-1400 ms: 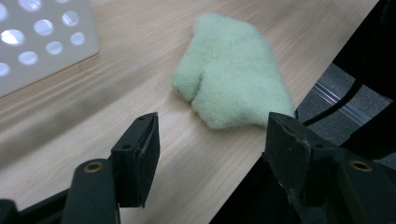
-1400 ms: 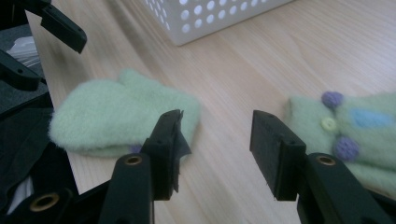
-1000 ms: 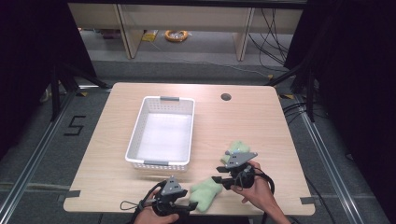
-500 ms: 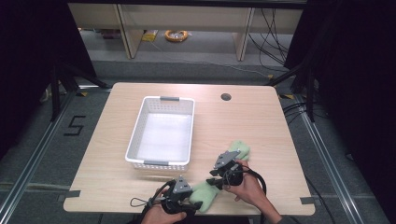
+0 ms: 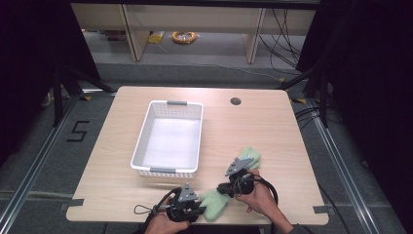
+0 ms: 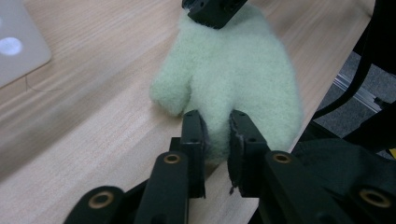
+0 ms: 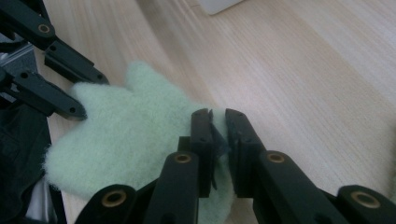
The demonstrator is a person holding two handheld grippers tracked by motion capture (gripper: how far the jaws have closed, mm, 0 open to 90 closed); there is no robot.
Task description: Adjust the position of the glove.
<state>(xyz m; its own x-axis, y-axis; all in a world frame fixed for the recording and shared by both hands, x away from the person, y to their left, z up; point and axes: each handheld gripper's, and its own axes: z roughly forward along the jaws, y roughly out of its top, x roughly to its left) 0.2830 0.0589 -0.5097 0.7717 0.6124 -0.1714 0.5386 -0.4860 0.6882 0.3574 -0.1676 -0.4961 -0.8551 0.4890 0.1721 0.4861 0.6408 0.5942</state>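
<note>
Now, the scene by parts:
Left tool (image 6: 215, 128): jaws just closed, pinching one edge of the pale green fluffy fleece mitten (image 6: 233, 74).
Right tool (image 7: 217, 125): jaws just closed too, clamped on the opposite edge of the same mitten (image 7: 130, 140).
Mitten: lies flat on the light wooden table (image 5: 272, 122) at its near edge, between the two tools (image 5: 214, 202).
Second green fleece piece (image 5: 249, 155): just behind the right tool (image 5: 229, 186).
White perforated plastic basket (image 5: 141, 146): farther back, left of centre, apart from the mitten.
</note>
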